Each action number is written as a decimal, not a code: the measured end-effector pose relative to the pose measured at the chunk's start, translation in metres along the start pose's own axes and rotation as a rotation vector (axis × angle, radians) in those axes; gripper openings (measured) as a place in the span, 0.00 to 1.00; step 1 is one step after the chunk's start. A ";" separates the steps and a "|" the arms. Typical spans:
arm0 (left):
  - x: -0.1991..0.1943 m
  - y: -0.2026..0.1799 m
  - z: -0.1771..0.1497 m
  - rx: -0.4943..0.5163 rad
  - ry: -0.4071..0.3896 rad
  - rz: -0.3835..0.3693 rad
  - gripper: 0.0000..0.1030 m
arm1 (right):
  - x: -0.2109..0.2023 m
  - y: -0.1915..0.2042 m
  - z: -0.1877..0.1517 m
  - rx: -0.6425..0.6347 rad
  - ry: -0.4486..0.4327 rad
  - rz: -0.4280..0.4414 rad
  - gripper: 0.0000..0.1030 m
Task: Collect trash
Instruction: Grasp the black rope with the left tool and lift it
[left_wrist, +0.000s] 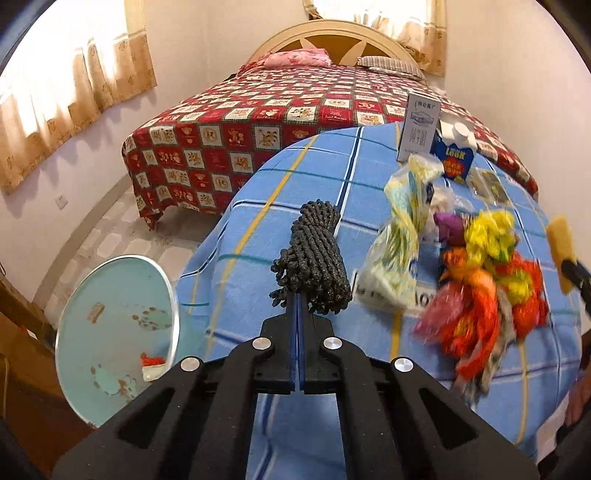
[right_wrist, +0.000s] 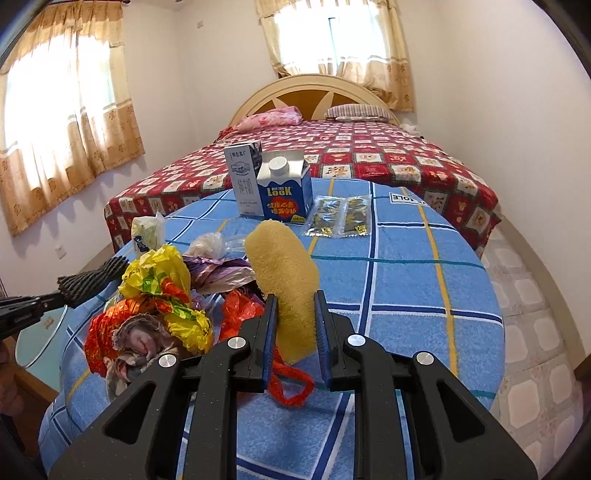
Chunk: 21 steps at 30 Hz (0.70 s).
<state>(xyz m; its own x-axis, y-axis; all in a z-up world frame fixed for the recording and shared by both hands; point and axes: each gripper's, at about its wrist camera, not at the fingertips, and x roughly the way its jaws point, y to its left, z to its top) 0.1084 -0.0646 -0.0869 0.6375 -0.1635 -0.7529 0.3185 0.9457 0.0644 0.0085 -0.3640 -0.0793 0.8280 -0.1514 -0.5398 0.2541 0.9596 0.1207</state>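
The left claw (left_wrist: 300, 302) is together, gripping a dark knobbly pad (left_wrist: 314, 254); the right claw (right_wrist: 295, 332) clamps a yellow sponge (right_wrist: 284, 273). Crumpled wrappers (right_wrist: 159, 295) crowd the desk (right_wrist: 406, 295) between them, two cartons (right_wrist: 273, 184) behind.

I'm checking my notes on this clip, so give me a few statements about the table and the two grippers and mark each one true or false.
1. The right gripper holds a yellow sponge. True.
2. The left gripper is wide open. False: it is shut, with no gap between its pads.
3. Two cartons stand side by side, the blue carton and the white carton. True.
4. The crumpled wrappers lie on the bed. False: they lie on the blue checked cloth.
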 end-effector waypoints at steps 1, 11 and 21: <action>-0.001 0.001 -0.006 0.015 0.006 0.004 0.00 | -0.001 0.001 -0.001 -0.004 0.000 0.002 0.19; -0.002 0.027 -0.039 0.003 0.045 0.071 0.54 | 0.002 0.000 -0.006 -0.012 0.008 -0.019 0.19; -0.008 0.004 -0.017 -0.034 -0.029 0.037 0.67 | 0.004 -0.002 -0.007 -0.008 0.008 -0.030 0.19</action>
<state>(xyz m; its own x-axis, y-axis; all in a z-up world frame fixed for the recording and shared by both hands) 0.0924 -0.0548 -0.0919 0.6684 -0.1354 -0.7313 0.2704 0.9602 0.0694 0.0080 -0.3649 -0.0872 0.8162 -0.1785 -0.5495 0.2750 0.9565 0.0978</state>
